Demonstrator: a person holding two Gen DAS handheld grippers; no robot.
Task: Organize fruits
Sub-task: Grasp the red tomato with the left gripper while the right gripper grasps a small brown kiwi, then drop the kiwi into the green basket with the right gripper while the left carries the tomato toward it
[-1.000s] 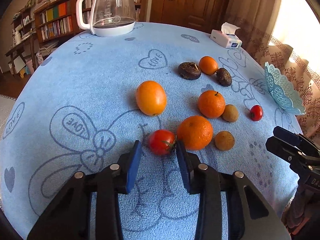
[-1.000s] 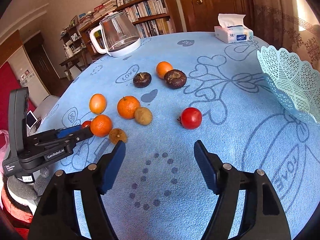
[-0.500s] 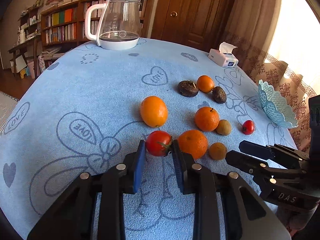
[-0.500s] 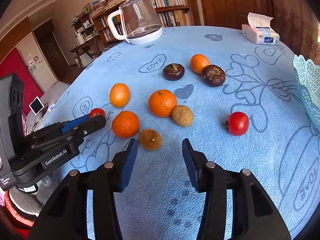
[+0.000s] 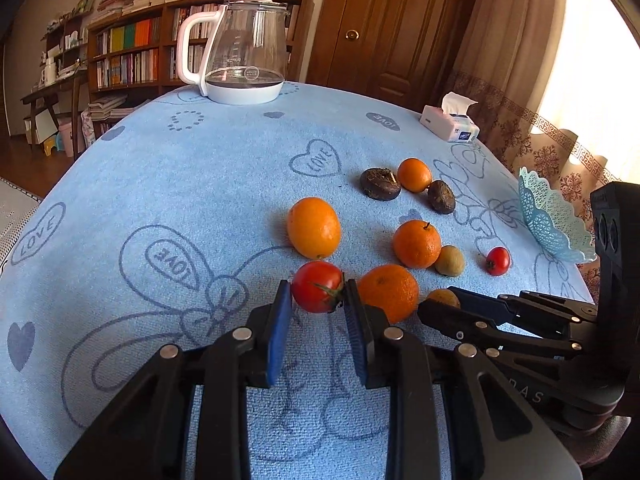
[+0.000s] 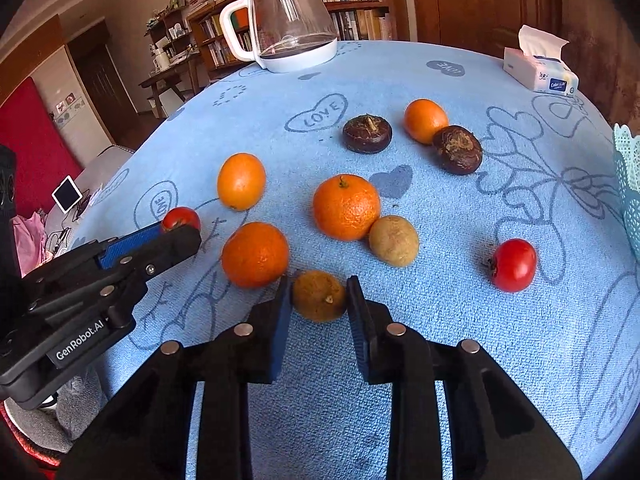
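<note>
While the fruit lies scattered over the blue cloth of the table (image 5: pixel 200 184), both grippers are down among it at once. The left gripper (image 5: pixel 319 300) has its fingers (image 5: pixel 280 320) closed on a red tomato (image 5: pixel 318 286), blue pads pressed against either side, and the tomato sits low on the cloth just in front of a big orange (image 5: pixel 314 227). Right beside that grip lies another orange (image 5: pixel 388 291), almost touching the outer finger.

Over to the right gripper (image 6: pixel 319 300): its jaws have just been closing, and now they clamp a small brownish fruit (image 6: pixel 319 296) between them, stem end facing the camera. That fruit rests on the cloth next to an orange (image 6: pixel 255 254), with a stemmed orange (image 6: pixel 346 206) and a pale tan fruit (image 6: pixel 394 241) touching each other just beyond.

Farther back, two dark brown fruits (image 6: pixel 367 133) flank a smaller orange (image 6: pixel 425 120). A second tomato (image 6: pixel 513 265) lies alone off to the right, well apart from the cluster, near the pale lace-pattern basket (image 6: pixel 628 184) at the table's edge. A glass kettle (image 6: pixel 290 24) with a white handle stands at the far side, and a tissue box (image 6: pixel 540 74) sits at the far right.
</note>
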